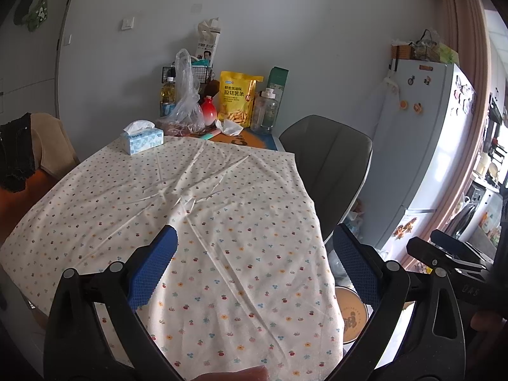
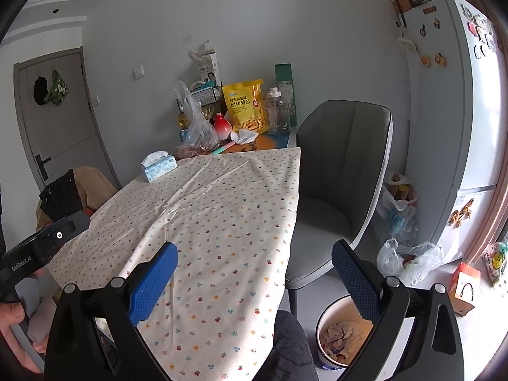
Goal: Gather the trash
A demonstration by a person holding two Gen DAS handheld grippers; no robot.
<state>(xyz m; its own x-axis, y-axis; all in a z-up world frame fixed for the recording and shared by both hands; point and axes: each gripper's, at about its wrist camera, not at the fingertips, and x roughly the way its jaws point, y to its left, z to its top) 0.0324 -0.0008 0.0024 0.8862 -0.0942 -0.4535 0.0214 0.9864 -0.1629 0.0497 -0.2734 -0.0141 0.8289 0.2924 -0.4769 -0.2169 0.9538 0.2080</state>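
Note:
A crumpled white tissue [image 1: 229, 126] lies at the far end of the table by the yellow snack bag [image 1: 238, 97]; it also shows in the right wrist view [image 2: 243, 136]. A white trash bin [image 2: 341, 333] with paper scraps in it stands on the floor at the table's near right corner; its rim shows in the left wrist view [image 1: 350, 314]. My left gripper [image 1: 255, 266] is open and empty above the near part of the flowered tablecloth [image 1: 197, 209]. My right gripper [image 2: 254, 279] is open and empty, above the table's right edge.
A grey chair [image 2: 336, 190] stands right of the table. A tissue box [image 1: 142, 139], a clear plastic bag [image 1: 187, 108], a red vase [image 1: 208, 111], bottles and cartons crowd the far end. A fridge [image 2: 457, 111] and plastic bags [image 2: 409, 257] on the floor are at the right.

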